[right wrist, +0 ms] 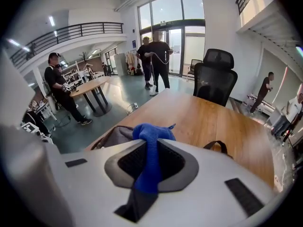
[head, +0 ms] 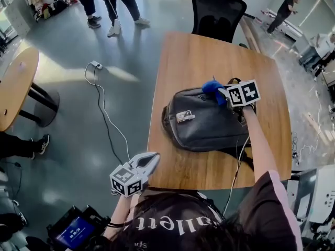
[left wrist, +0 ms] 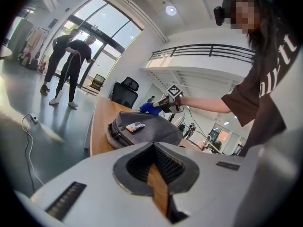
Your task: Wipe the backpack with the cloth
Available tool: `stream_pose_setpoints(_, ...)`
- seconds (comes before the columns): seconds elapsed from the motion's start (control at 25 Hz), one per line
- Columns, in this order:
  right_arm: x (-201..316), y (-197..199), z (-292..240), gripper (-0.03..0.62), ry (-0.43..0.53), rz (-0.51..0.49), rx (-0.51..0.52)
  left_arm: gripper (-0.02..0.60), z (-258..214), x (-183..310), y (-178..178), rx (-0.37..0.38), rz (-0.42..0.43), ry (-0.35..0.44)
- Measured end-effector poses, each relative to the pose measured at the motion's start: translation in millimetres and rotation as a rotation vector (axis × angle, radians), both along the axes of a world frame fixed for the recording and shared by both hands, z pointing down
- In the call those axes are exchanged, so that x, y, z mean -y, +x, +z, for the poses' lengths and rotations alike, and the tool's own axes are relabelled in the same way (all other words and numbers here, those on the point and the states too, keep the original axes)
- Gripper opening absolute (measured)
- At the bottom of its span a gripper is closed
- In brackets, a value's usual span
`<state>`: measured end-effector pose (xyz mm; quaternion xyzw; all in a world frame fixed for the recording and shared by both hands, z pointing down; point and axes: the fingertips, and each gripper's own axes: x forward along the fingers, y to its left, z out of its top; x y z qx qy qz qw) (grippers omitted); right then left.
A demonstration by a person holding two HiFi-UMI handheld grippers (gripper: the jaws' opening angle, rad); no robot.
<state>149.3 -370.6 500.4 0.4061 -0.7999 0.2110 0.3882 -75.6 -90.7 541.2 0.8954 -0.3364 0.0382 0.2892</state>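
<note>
Wooden worktop, dark grey backpack lying flat on it, lil tag on front, right tongs pinching blue cloth at its far edge, left tongs pressed together, near-left corner.

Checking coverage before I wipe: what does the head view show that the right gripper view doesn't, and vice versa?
Head view only: the left gripper, by the near-left corner of the table and apart from the backpack, whose whole top shows. Right gripper view only: the right gripper close up, its jaws shut on the blue cloth. Both: backpack, cloth, wooden table, black chair.
</note>
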Motion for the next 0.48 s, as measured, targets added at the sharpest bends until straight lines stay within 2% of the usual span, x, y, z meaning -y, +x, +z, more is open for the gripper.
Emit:
stream_pose_setpoints(0.24,-27,-6,-2,0.063,0.003,-0.03,0.044,-0.002,2,-1,-3,0.002,-0.003,0.0)
stream_pose_setpoints(0.48,-82,-6,-13,0.063,0.027,-0.033,0.103,-0.002,0,-5,6,0.003,0.034,0.0)
